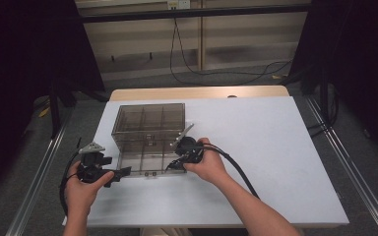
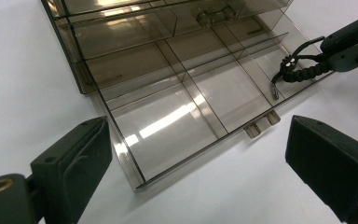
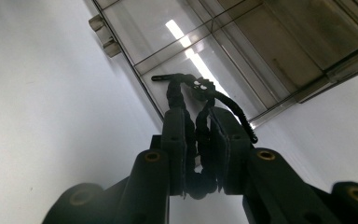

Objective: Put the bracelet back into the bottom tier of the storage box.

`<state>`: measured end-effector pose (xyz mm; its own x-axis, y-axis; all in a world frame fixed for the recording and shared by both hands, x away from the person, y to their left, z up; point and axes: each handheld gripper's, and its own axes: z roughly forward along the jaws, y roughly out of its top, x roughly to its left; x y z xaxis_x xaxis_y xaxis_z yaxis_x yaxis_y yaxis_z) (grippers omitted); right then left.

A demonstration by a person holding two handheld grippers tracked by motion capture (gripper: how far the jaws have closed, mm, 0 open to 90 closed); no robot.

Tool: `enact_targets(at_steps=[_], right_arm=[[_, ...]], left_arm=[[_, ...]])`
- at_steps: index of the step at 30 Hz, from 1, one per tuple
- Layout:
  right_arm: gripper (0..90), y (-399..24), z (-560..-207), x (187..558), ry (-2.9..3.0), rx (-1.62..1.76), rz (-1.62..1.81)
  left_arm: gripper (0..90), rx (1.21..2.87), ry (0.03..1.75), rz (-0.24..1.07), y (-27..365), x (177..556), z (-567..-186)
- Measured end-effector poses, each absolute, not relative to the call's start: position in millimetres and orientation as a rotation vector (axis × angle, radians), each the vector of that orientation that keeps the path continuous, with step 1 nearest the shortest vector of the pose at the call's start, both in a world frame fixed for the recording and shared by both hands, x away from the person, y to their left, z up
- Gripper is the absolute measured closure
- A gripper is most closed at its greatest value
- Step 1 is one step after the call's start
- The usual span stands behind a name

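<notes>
Over at the left, the left gripper (image 1: 120,173) is resting low on the white table (image 1: 275,147), its jaws spread wide and holding nothing, aimed at the near left corner of the clear plastic box (image 1: 147,129). The box is lying open, its lid (image 1: 148,118) tipped back on the far side, and its tray is split by thin walls into several compartments; those I can see into are all looking empty.

Moving right, the right gripper (image 1: 177,164) is hanging over the near right corner of the tray. Its jaws are pressed close together, pinching a black braided cord (image 3: 193,140) with a small clasp on it. The free end of the cord (image 2: 298,74) is dangling over the near right compartment, its tip close to the floor there, though I cannot tell whether it is touching.

To my eye the job is midway: the cord is picked up and brought over the box, but not yet let go, and the lid is standing open.
</notes>
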<state>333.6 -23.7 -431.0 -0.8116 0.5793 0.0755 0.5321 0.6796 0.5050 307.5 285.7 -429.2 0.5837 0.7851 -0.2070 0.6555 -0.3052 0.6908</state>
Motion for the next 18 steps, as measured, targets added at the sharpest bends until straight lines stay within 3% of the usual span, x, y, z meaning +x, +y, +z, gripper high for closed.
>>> enact_targets(at_steps=[18], right_arm=[[74.9, -20.3, -433.0, 338.8, 2.798, 0.938, 0.795]], left_arm=[[7.2, 2.041, 1.157, 0.217, 286.6, 307.6, -429.7]])
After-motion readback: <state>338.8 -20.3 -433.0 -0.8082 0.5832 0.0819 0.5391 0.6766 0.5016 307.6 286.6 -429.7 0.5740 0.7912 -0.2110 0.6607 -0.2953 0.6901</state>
